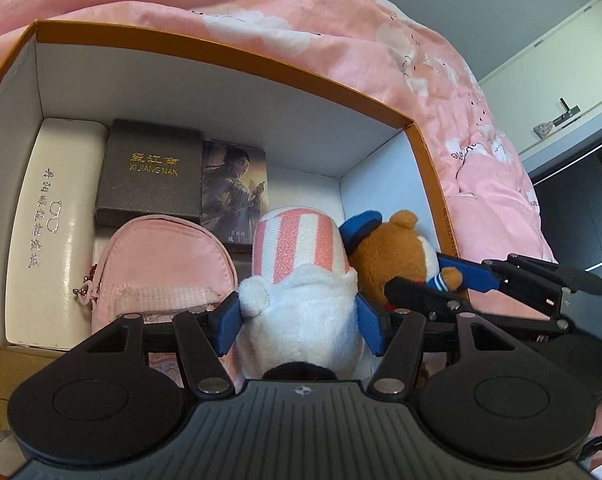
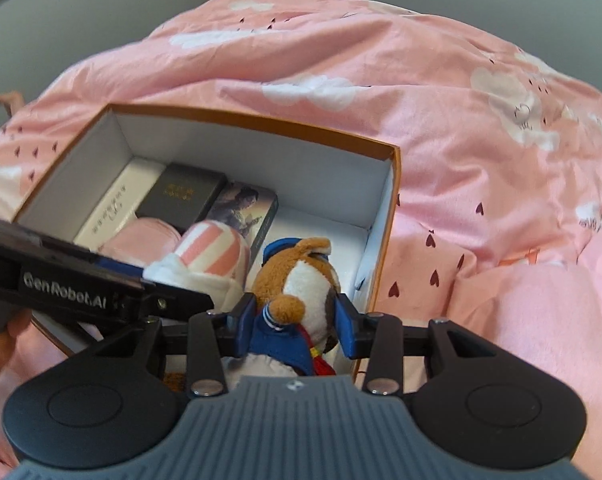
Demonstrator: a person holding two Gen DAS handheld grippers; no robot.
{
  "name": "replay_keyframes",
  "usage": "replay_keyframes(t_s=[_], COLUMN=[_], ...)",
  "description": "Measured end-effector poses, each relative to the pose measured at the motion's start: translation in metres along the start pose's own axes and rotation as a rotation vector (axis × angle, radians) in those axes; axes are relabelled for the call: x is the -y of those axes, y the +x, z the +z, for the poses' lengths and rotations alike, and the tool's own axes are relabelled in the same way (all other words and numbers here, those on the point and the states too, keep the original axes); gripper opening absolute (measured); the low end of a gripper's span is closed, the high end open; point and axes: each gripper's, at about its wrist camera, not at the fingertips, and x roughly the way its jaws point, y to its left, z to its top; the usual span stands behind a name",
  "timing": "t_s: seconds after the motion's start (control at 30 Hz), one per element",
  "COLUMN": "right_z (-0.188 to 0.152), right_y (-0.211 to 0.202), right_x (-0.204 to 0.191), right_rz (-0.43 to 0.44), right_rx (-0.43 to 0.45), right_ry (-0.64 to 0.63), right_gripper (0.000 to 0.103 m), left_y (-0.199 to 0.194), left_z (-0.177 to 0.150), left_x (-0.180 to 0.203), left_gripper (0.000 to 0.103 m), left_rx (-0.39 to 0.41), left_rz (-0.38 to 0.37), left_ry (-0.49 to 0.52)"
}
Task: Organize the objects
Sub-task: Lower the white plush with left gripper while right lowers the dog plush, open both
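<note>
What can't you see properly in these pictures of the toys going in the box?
- Left wrist view: the white plush toy has its lower end hidden behind the left gripper.
- Right wrist view: the bear has its legs hidden by the right gripper.
- Right wrist view: gold writing on the dark box is too small.
- Both views: the box floor is mostly covered.

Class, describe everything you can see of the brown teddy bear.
The teddy bear is brown plush with a white face patch, a blue cap and a blue sailor-style top with a striped cuff and red trim. It sits inside the box near its right wall, beside the striped plush. The right gripper has its blue fingers pressed on the bear's sides.
</note>
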Motion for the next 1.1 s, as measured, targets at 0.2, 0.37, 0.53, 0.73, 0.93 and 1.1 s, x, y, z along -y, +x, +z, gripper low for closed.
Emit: replay_keyframes(t_s=[0.2,0.37,0.53,0.73,0.93,1.1], right_z=[0.000,-0.002,-0.002,-0.003,-0.002,0.000], right_y=[0.006,0.004,-0.006,-0.009,0.003,0.022], right_x=[-0.009,-0.012,-0.013,-0.009,-0.015,-0.019], right_rz=[0.010,0.003,0.012,0.017,0.035,0.042], right_rx=[-0.066,-0.072,-0.079,-0.128,-0.147,-0.184], right_ry=[-0.080,-0.105,-0.119,-0.129,-0.143,-0.118], right_gripper=[0.046,0.046,0.046,0.013,0.009,0.009], left_y=[-0.001,-0.008,-0.019,-0.010,-0.002,0.005], left_z=[-0.002,-0.001,0.001,0.000,-0.006,-0.007], left_x=[0.004,0.000,0.005,0.012,0.010,0.009], left_gripper=[0.072,0.070,0.052,0.038,0.037,0.038], left_rx=[-0.001,0.008,0.029,0.024,-0.016,-0.066], left_rz=[0.000,-0.011,-0.029,0.002,0.026,0.026], left_ry=[0.017,0.004,0.047,0.091,0.091,0.076])
